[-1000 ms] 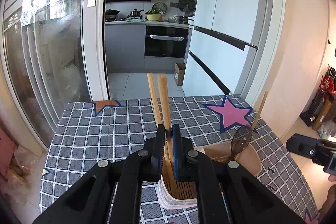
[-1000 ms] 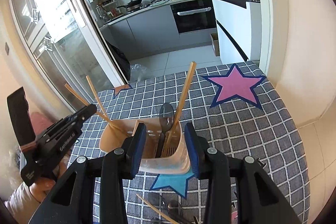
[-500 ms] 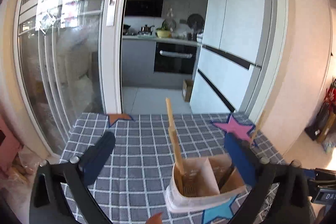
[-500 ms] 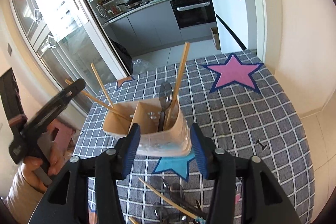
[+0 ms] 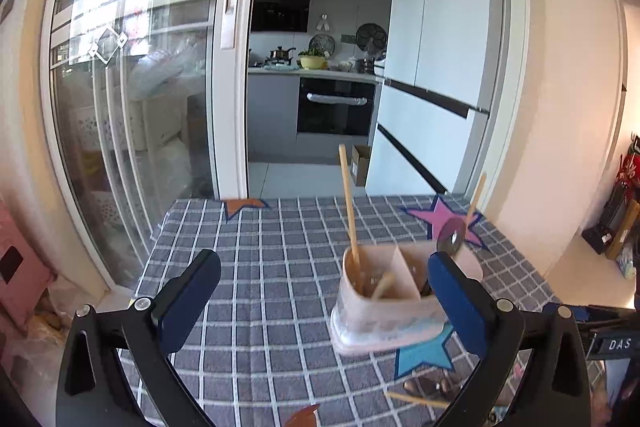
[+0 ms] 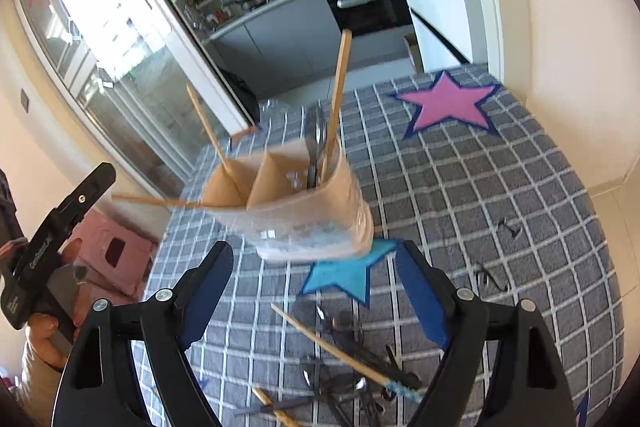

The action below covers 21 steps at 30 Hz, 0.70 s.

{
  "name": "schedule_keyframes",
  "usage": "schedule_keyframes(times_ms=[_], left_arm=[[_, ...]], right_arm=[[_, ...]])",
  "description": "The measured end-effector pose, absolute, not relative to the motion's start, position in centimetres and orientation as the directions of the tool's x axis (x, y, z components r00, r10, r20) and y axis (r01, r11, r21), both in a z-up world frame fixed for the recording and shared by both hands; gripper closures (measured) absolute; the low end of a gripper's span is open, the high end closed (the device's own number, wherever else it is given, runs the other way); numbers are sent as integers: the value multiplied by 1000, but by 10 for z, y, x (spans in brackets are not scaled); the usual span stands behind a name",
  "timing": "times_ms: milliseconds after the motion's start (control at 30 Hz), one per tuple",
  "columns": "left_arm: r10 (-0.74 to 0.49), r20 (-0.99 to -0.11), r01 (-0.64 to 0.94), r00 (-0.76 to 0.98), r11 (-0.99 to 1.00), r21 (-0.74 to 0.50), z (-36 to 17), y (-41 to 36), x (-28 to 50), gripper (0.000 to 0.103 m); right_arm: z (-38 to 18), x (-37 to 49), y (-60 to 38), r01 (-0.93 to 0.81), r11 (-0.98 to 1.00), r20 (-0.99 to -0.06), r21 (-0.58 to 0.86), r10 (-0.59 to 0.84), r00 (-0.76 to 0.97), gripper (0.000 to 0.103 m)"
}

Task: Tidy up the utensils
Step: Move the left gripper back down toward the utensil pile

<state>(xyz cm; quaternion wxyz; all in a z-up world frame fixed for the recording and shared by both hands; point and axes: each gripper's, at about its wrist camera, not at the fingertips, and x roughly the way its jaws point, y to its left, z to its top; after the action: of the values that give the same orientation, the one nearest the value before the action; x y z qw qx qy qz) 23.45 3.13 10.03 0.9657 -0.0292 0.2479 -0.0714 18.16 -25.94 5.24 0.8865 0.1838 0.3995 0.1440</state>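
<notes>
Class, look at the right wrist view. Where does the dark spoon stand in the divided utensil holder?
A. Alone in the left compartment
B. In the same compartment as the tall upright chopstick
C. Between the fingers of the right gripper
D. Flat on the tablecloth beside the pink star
B: the dark spoon stands in the utensil holder right beside the tall upright chopstick, on the same side of the divider.

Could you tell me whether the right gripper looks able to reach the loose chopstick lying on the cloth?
Probably yes: the right gripper is open and empty, and the chopstick lies uncovered just below it.
</notes>
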Motion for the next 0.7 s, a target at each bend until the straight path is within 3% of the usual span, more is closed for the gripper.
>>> schedule_keyframes(times_ms=[200,467,700], left_arm=[[-145,-561,116,815,989,-87,63,33,210,0],[-201,-768,173,608,978,-119,-13,9,167,0],[-196,-840,245,507,966,-78,-43,-18,146,0]], right_arm=[[22,169,-252,-99,909,-728,405,386,566,17],[-19,148,-255,-55,929,-800,366,344,491,17],[-52,131,-259,-25,951,-861,309,291,417,17]])
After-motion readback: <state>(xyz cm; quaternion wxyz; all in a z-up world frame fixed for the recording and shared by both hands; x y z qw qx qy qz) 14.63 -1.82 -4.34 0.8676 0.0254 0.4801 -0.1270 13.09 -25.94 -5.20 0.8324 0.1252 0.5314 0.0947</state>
